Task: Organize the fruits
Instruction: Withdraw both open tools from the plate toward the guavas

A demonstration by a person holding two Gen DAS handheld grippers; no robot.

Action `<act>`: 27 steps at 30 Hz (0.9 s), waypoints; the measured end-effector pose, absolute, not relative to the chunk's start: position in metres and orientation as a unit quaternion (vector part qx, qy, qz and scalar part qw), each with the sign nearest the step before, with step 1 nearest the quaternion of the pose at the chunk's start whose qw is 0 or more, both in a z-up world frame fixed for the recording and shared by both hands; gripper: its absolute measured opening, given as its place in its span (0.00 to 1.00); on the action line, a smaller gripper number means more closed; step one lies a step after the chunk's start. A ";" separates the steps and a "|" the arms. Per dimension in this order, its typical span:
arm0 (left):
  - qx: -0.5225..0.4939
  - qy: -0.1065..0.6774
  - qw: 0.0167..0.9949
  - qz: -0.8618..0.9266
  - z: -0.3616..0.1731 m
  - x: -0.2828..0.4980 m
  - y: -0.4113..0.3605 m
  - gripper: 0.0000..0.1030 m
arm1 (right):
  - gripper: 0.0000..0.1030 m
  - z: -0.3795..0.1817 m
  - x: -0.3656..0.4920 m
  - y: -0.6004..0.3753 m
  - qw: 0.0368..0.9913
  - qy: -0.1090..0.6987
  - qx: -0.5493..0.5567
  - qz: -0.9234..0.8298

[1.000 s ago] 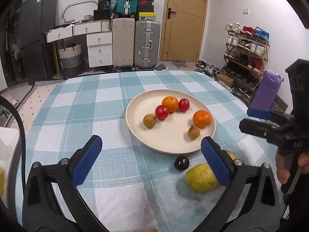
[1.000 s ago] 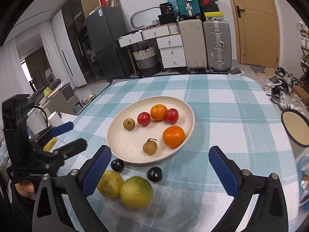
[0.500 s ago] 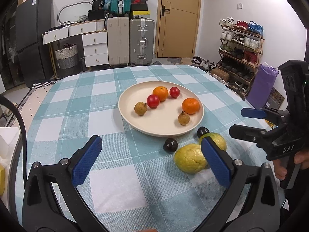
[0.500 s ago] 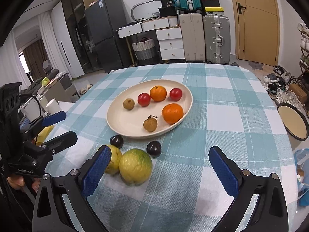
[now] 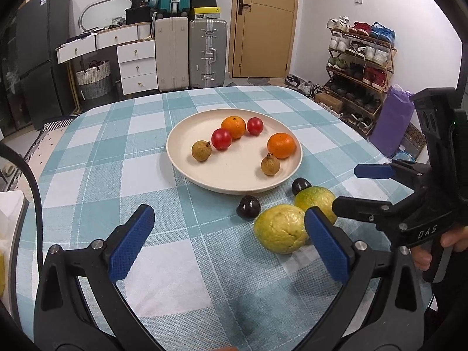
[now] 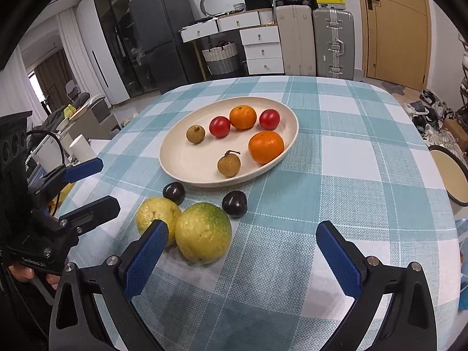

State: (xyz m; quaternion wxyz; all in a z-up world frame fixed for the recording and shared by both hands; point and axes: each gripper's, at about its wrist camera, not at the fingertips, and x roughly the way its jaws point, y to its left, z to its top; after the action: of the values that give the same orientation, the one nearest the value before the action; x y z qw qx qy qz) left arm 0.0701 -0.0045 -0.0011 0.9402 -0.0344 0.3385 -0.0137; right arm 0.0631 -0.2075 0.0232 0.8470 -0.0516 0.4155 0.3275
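Observation:
A cream plate (image 5: 234, 180) (image 6: 187, 163) holds two oranges (image 5: 281, 145), two red tomatoes (image 5: 221, 138) and two brown longans (image 5: 201, 151). In front of it on the checked cloth lie two dark plums (image 5: 248, 207) (image 6: 234, 203), a yellow fruit (image 5: 280, 228) (image 6: 156, 213) and a yellow-green fruit (image 5: 314, 201) (image 6: 203, 236). My left gripper (image 5: 228, 245) is open and empty, just short of the yellow fruit. My right gripper (image 6: 239, 256) is open and empty, its left finger beside the yellow-green fruit. Each gripper shows in the other's view, the right (image 5: 362, 188) and the left (image 6: 87, 185).
The round table (image 5: 96, 158) has a teal-and-white checked cloth. Suitcases (image 5: 207, 52) and drawers stand behind it, a shoe rack (image 5: 356, 67) to the right, a round stool (image 6: 450, 172) beside the table. A white item (image 5: 8, 219) sits at the table's left edge.
Both grippers have pulled back and risen from the plate, so the plate looks farther and all loose fruits have come into view. Both stay open.

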 end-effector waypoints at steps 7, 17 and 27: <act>-0.033 0.346 0.937 -0.018 -0.006 0.073 -0.007 0.99 | 1.00 0.015 0.060 -0.195 0.842 0.423 -0.069 0.328; -0.036 0.350 0.936 -0.021 -0.009 0.074 -0.007 0.99 | 1.00 0.001 0.061 -0.187 0.836 0.443 -0.076 0.316; -0.042 0.355 0.934 -0.019 -0.012 0.078 -0.002 0.99 | 0.83 -0.001 0.056 -0.182 0.832 0.441 -0.086 0.325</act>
State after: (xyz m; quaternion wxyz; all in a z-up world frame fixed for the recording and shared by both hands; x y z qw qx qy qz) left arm 0.0780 -0.0024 -0.0123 0.9337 -0.0417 0.3551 -0.0187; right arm 0.0561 -0.1818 -0.0008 0.8318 -0.0865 0.4414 0.3253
